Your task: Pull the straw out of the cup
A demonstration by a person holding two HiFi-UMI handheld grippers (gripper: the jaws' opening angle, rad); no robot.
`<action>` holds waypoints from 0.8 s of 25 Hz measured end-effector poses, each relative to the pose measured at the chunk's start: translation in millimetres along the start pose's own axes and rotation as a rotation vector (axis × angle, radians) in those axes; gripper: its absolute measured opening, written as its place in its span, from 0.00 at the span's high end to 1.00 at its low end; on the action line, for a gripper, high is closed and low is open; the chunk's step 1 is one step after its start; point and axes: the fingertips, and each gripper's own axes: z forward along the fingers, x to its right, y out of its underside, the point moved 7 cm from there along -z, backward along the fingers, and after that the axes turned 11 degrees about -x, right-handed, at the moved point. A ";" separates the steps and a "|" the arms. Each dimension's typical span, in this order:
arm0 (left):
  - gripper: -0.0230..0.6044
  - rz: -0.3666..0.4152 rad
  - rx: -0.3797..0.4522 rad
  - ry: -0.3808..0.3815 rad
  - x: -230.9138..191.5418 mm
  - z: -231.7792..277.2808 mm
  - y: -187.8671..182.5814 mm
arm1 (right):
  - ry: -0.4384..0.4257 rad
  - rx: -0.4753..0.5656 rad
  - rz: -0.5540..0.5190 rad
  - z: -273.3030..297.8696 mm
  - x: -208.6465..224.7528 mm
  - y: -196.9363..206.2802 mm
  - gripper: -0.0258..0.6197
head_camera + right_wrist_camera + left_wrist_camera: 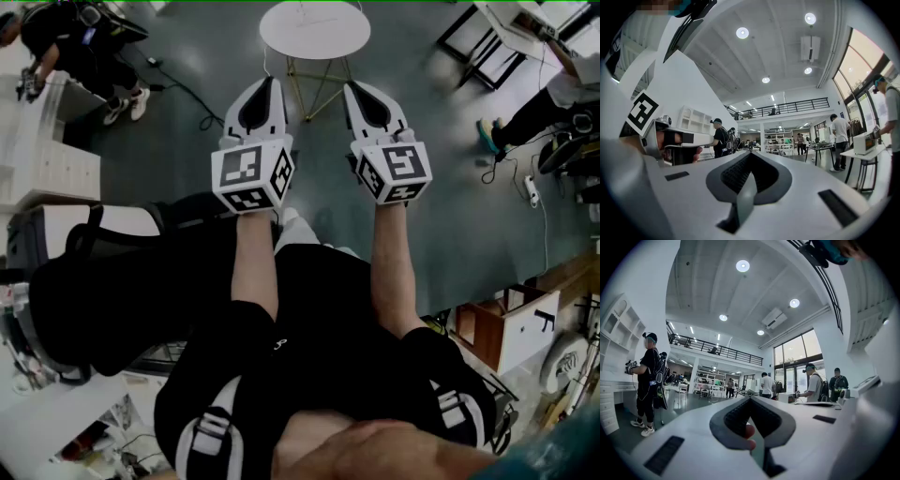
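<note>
Checked left gripper point(265, 84): held level on an outstretched forearm, pointing out over open floor. Confirmed in its own view point(750, 398): clenched, pads pressed together at the tip, no straw and no cup between them. Noted two fingertip-coloured shapes low in the hollow behind the pads; could not tell whose.

Noted ahead of both grippers, roughly between their lines of pointing, a round table point(314, 28) on thin legs. Saw nothing standing on its top.

Checked right gripper point(354, 86): just beside the left one, parallel to it, also level. Confirmed in its own view point(751, 153): closed on nothing, pads meeting at the tip, only the hall and distant people beyond.

Looked for the cup and the straw in all three views: found neither. Location of both therefore unknown, out of every view.

Judged step in hand: none of the task proper; a start pose before any approach, with nothing reached or grasped.

Judged requirements for the next move: find the cup first, carry the grippers toward it, open one pair of jaws before closing on the straw near its top, and likely steady the cup with the other so that pulling upward lifts only the straw.
</note>
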 end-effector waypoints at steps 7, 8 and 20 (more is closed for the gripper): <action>0.96 0.011 0.003 -0.002 12.1 -1.3 3.2 | 0.007 0.004 0.004 -13.0 6.6 0.1 0.94; 0.96 0.012 0.004 -0.002 12.5 -0.8 4.1 | 0.015 0.007 0.005 -14.2 7.9 0.1 0.94; 0.96 0.021 0.003 -0.028 16.0 8.4 7.8 | 0.069 0.017 0.008 -27.2 34.5 1.6 0.94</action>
